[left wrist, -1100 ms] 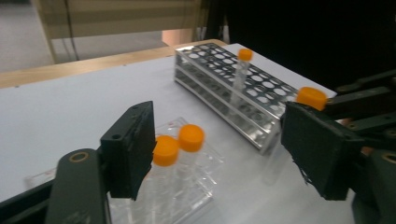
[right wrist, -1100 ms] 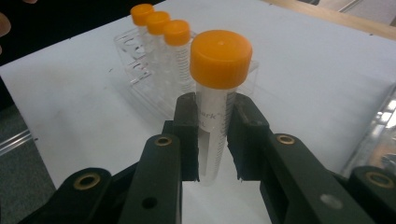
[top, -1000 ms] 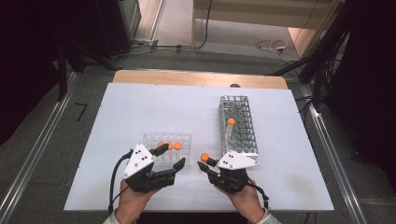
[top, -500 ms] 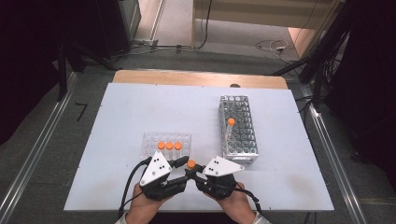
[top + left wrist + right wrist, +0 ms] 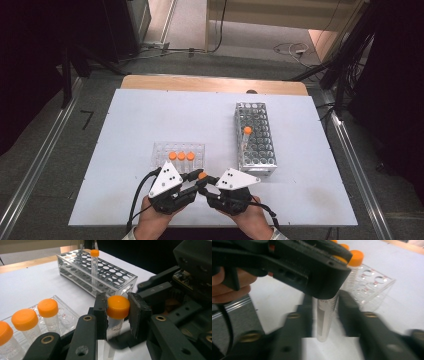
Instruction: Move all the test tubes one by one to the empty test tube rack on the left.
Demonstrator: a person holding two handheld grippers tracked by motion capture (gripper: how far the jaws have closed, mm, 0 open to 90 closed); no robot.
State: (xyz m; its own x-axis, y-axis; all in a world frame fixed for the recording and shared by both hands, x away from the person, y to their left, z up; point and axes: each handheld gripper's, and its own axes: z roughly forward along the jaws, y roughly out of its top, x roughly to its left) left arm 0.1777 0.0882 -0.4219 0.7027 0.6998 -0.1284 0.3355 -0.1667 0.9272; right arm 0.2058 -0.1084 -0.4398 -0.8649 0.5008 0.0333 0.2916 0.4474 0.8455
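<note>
A: The high view hangs above the person's side of the counter (image 5: 150, 115), facing forward and down, far enough back to take in the whole top and the floor beyond.

B: And the left gripper view?

A: It sits low and very close behind the left gripper (image 5: 117, 315), looking past it to the metal rack (image 5: 100, 275).

B: The right gripper view?

A: Just as close behind the right gripper (image 5: 325, 315), facing the clear tray (image 5: 374, 282). All three share the orange-capped tube (image 5: 202, 176) at the near edge.

Table (image 5: 150, 115): metal rack (image 5: 256, 137) right of centre, one tube (image 5: 245, 140) in it; low tray (image 5: 178, 156) left, apparently three tubes (image 5: 181, 159); held tube (image 5: 202, 176) below, between grippers.
</note>
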